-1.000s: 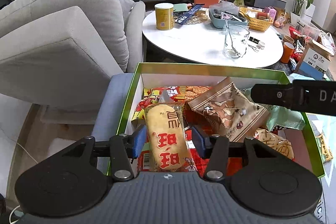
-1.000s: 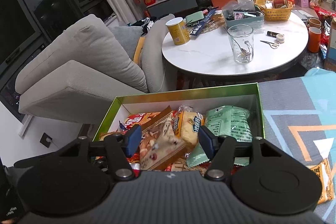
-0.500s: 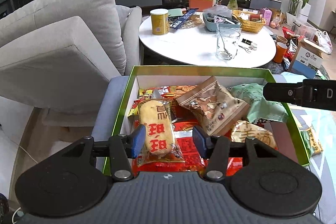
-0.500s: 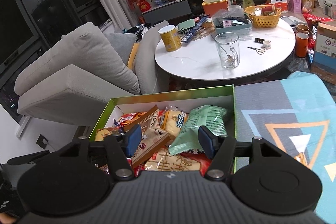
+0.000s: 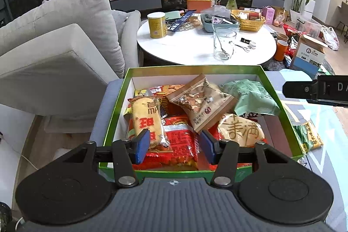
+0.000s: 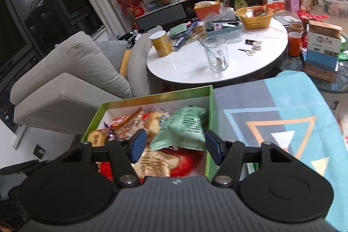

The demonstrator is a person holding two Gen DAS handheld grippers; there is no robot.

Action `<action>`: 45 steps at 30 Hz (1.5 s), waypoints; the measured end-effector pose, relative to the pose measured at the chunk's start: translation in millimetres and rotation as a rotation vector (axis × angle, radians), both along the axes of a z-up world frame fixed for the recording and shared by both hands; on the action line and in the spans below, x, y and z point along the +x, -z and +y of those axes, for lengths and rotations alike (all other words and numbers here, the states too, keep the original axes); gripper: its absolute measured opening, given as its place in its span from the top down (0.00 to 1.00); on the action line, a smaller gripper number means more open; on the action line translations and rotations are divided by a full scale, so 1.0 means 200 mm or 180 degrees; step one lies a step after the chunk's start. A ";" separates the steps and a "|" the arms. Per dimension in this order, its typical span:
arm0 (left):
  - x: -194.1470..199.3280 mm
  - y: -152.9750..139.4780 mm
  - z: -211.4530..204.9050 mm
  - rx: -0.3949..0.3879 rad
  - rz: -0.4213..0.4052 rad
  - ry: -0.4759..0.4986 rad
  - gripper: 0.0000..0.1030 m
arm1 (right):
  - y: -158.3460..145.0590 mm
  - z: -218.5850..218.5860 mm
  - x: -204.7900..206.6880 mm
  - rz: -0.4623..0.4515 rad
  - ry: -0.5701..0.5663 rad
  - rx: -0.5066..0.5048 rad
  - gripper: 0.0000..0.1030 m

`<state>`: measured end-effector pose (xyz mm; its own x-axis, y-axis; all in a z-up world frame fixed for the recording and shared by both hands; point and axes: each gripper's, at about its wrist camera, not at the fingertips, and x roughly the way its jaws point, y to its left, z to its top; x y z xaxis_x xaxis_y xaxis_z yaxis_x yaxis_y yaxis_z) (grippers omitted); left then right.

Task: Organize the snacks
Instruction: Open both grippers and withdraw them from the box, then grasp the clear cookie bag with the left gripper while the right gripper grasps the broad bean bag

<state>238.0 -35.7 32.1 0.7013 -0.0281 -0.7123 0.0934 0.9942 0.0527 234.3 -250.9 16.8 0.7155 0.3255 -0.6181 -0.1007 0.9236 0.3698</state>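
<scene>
Snacks in the green box, both tools empty

The left hand-held gripper is opening, holding nothing; the right hand-held gripper stands wide. Below them, the snacks overfill the box; a loose bag may slide out.

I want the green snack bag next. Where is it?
In the left wrist view, the green bag lies in the box's far right corner, beside the brown nut bag.
</scene>
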 end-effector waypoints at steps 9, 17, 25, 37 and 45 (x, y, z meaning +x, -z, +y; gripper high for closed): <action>-0.13 0.04 -0.09 0.0001 0.0073 0.0207 0.53 | 0.11 -0.23 0.00 0.0146 0.0319 -0.0071 0.40; -0.30 0.06 -0.27 -0.0045 0.0168 0.0591 0.53 | 0.30 -0.32 0.08 0.0433 0.0410 -0.0146 0.40; -0.34 0.16 -0.54 0.0014 0.0341 0.1016 0.53 | 0.39 -0.34 0.08 0.0548 0.0339 -0.0283 0.40; -0.22 0.36 -0.82 0.0200 0.0429 0.1066 0.52 | 0.44 -0.32 0.06 0.0447 0.0199 -0.0514 0.40; -0.18 0.43 -0.90 0.0223 0.0512 0.0968 0.47 | 0.45 -0.36 0.01 0.0462 0.0139 -0.0560 0.40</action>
